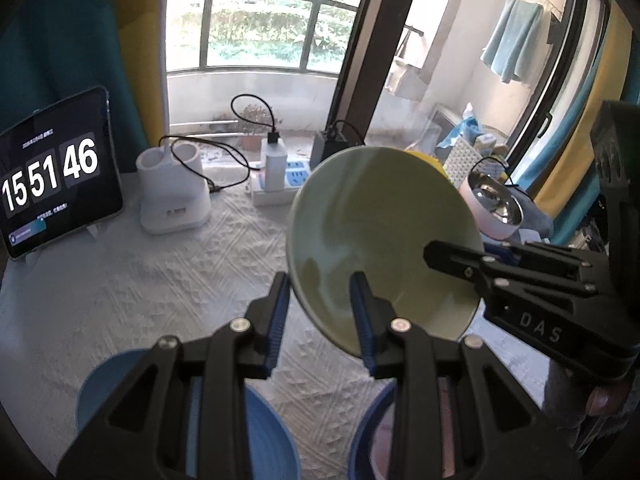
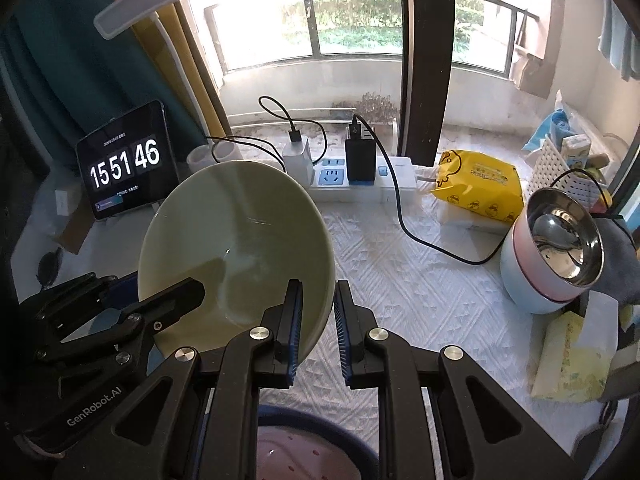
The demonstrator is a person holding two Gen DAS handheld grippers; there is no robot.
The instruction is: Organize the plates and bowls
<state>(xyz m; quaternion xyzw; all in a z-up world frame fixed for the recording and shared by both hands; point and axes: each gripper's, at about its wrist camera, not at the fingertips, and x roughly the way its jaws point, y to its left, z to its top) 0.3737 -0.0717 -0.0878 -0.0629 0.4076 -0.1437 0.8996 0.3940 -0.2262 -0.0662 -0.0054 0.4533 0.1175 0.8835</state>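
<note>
The table (image 2: 420,300), under a white textured cloth, is the largest surface; its middle is bare, with room to move between the clutter along the back edge and the bowls at the near edge. Along the back stand a tablet (image 2: 128,160) showing a clock, a white holder (image 1: 172,192) and a power strip (image 2: 352,184) with chargers and looping cables. At the right edge sit a yellow pack (image 2: 480,188) and a steel-lined pot (image 2: 556,248).

A pale green bowl (image 2: 236,248) is held tilted in the air above the cloth, clear of everything on it. The left gripper (image 1: 320,312) and the right gripper (image 2: 316,320) each pinch its rim from opposite sides, jaws nearly closed with the wall of the bowl between the blue pads.

Below, at the near edge, a light blue bowl (image 1: 260,420) sits just beside a dark blue bowl (image 2: 320,420) with a pink, speckled inside.
</note>
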